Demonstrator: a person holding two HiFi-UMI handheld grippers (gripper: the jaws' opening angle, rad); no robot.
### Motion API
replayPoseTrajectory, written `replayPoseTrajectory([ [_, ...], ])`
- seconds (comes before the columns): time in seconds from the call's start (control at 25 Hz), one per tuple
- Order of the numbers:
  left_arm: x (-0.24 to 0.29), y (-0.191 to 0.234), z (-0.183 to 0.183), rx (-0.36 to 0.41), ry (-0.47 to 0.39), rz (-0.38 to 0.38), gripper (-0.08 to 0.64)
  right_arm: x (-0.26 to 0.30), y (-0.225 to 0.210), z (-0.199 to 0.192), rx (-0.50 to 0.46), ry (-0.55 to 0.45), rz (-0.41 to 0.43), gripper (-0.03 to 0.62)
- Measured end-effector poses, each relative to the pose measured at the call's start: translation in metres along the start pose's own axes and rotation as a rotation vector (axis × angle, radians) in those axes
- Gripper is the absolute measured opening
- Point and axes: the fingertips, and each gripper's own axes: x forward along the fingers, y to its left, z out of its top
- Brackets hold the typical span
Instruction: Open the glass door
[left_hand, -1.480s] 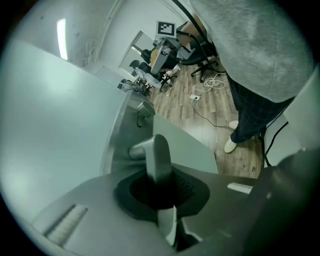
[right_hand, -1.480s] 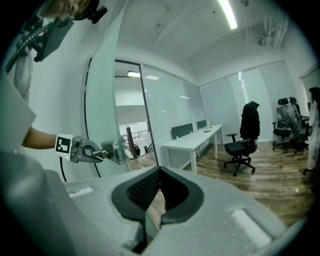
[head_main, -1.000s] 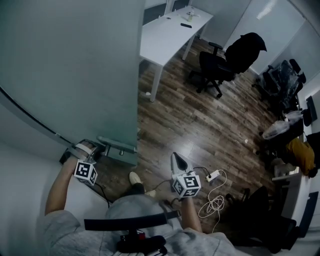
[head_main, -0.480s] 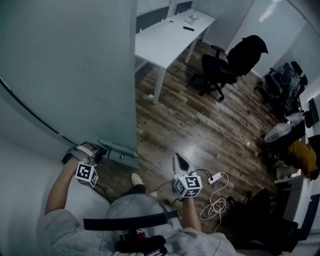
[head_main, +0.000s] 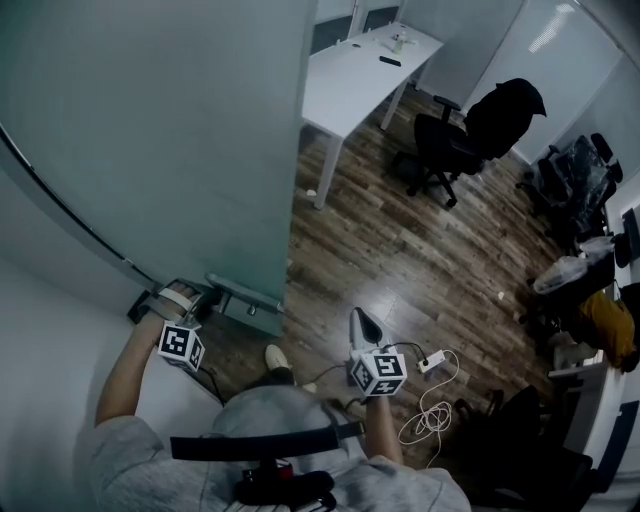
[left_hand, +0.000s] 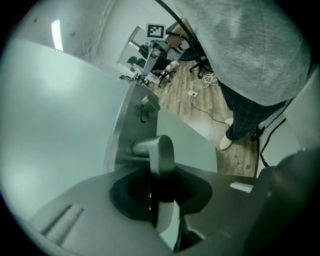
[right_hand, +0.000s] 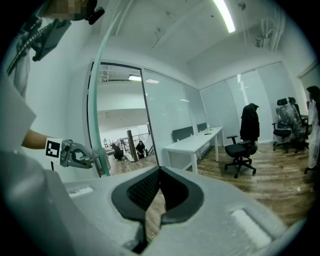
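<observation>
Ceiling strip light (right_hand: 224, 15) glows high above the right gripper (right_hand: 159, 171); pale sheen on the wooden floor (head_main: 385, 290); edges bend, corners black.

readable text: none | marker cubes (head_main: 181, 346): square patterns only, seemingly no lettering

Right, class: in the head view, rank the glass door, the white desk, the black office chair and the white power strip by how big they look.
1. glass door, by far the largest.
2. white desk and black office chair: they look about alike, so no ranking between them.
3. white power strip, the smallest.
</observation>
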Motion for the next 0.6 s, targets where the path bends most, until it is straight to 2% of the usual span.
replayPoseTrajectory([
  [0.4,-0.024,0.007,0.005,-0.083,-0.027,-0.009,0.235,0.0,0.007,-0.004,0.005,0.011,0.009,0.002],
  [0.6,-0.04,0.007,0.008,-0.141,-0.028,-0.007,0.259,-0.004,0.005,-0.004,0.003,0.009,0.007,0.002],
])
